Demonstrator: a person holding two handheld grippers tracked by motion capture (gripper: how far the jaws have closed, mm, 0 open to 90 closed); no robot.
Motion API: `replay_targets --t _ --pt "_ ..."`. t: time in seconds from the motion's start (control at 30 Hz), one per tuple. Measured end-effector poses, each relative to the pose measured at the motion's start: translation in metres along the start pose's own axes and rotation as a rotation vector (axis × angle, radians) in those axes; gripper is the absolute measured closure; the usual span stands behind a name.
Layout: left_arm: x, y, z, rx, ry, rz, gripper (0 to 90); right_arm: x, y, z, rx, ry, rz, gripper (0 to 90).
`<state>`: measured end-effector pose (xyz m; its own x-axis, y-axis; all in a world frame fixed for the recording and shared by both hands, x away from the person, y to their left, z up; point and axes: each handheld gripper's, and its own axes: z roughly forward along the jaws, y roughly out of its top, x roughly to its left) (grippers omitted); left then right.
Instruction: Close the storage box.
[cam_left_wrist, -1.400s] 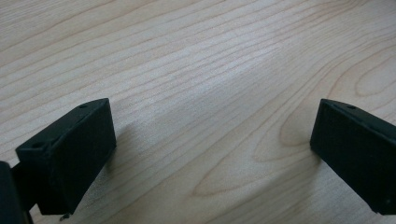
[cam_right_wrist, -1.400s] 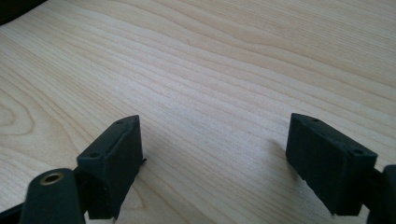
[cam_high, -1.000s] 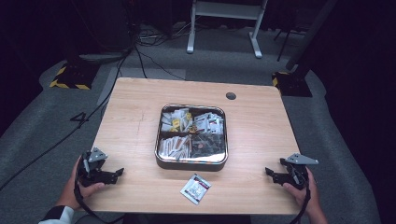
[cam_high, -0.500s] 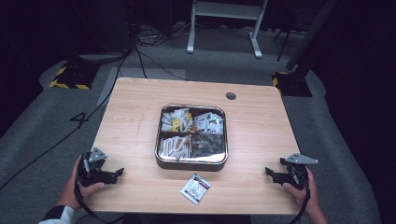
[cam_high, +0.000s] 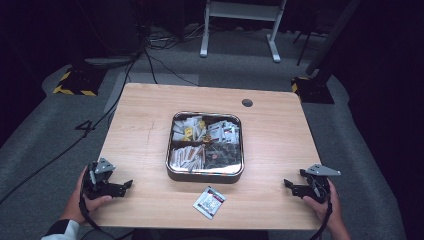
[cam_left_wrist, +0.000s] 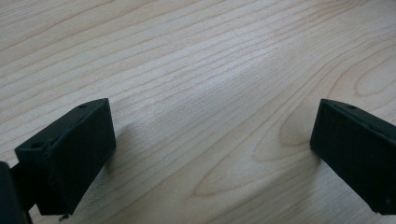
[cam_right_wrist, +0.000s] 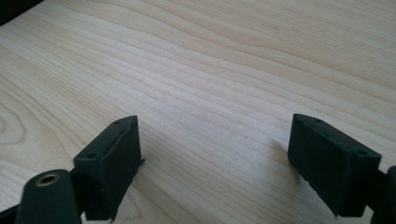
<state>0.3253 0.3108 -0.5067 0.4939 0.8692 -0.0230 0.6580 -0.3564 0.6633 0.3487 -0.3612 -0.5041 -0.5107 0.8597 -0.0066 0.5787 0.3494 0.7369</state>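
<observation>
Two grippers are held low at the near corners of the table, with a small packet lying between them.

The left gripper (cam_high: 124, 186) and the right gripper (cam_high: 289, 186) are rested on the table (cam_high: 140, 120), well apart, and both are pointed in toward the middle. The jaws of each are spread wide, and nothing is held between them; bare wood is seen there in both gripper views. It looks like they are parked this way so either can be reached out. The packet (cam_high: 209, 202) is laid flat near the front edge, just in front of the tray (cam_high: 205, 177). It is white and square, with dark print and a bit of red. The tray is shiny metal, split into four parts, and filled with more packets.
</observation>
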Motion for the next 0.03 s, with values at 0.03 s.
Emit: replay_targets --t 0.03 --pt "0.0 0.0 0.0 0.0 0.0 0.0 0.3 0.0 0.0 0.0 0.0 0.0 0.0 17.6"
